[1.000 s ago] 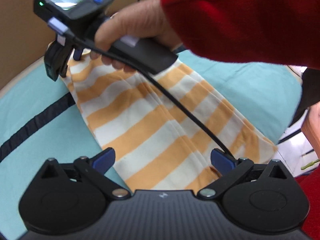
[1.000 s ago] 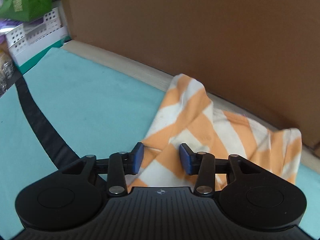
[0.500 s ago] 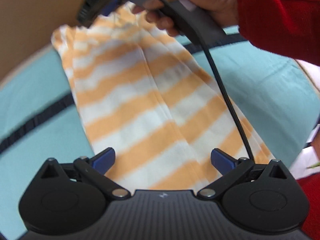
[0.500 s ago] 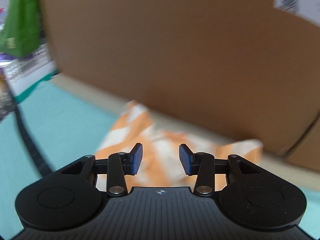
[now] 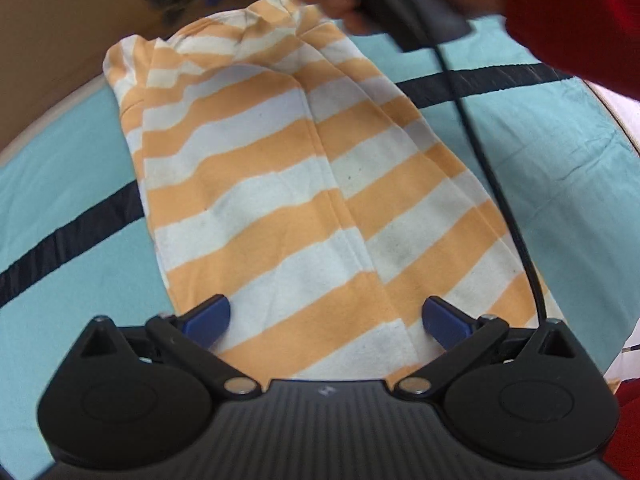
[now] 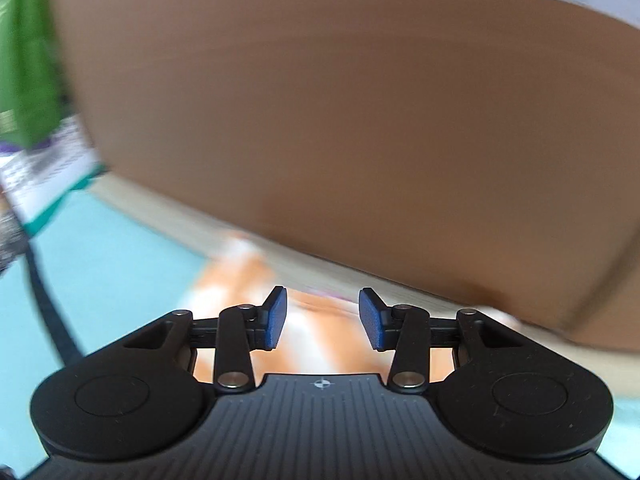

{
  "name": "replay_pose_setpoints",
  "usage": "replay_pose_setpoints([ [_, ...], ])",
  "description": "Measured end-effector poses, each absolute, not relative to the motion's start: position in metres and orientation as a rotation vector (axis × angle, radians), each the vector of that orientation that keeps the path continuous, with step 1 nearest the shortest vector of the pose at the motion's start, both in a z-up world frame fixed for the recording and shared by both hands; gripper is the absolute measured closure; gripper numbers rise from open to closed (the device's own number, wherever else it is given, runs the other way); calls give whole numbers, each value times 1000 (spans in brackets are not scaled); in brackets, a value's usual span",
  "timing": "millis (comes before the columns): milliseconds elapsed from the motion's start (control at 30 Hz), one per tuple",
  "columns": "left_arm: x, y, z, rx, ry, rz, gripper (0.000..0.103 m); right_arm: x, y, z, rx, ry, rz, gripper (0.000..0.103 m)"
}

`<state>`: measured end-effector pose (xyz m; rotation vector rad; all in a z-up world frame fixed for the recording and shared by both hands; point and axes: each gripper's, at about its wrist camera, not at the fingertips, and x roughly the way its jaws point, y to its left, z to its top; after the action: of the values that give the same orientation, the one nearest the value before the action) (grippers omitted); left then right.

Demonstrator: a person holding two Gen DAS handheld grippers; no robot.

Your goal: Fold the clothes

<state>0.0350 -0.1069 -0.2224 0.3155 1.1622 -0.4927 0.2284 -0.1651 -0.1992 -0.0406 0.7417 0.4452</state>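
We see the orange-and-white striped garment (image 5: 304, 184) lying lengthwise through the middle of the left wrist view, running from the upper left of the frame down to the lower centre, where its near end passes under the left tool (image 5: 326, 318). It rests on a turquoise cloth (image 5: 72, 184) crossed by a dark band (image 5: 60, 244) that emerges again at the upper right. A seam or folded edge runs down the garment's middle, and its far end is bunched into wrinkles.

The left tool's blue pads are spread wide, one over each side of the garment, and we see nothing pinched between them.

At the top of the same frame the person's right hand (image 5: 340, 0), blurred, grips the handle of the right tool (image 6: 322, 318), from which a black cable (image 5: 492, 184) trails down across the garment's right edge. A red sleeve (image 5: 572, 12) fills the upper right corner.

In the right wrist view the right tool's blue pads stand apart with a clear gap, and no fabric sits between them. The garment appears just beyond them at the lower centre, heavily blurred. A brown cardboard box (image 6: 340, 120) occupies most of that frame, and a green bag (image 6: 24, 60) shows at the upper left.
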Motion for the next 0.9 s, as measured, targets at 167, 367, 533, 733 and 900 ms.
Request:
replay_pose_setpoints([
  [167, 30, -107, -223, 325, 1134, -489, 1, 242, -103, -225, -207, 788, 527, 82],
  [367, 34, -86, -192, 278, 1023, -511, 3, 245, -113, -207, -190, 727, 557, 70],
  [533, 105, -34, -166, 155, 922, -444, 1, 207, -175, -186, -120, 711, 509, 64],
  [733, 228, -15, -182, 64, 887, -284, 7, 179, -203, -196, -181, 752, 414, 66],
  [900, 271, -33, -195, 51, 832, -286, 2, 163, -228, -198, -154, 771, 341, 65],
])
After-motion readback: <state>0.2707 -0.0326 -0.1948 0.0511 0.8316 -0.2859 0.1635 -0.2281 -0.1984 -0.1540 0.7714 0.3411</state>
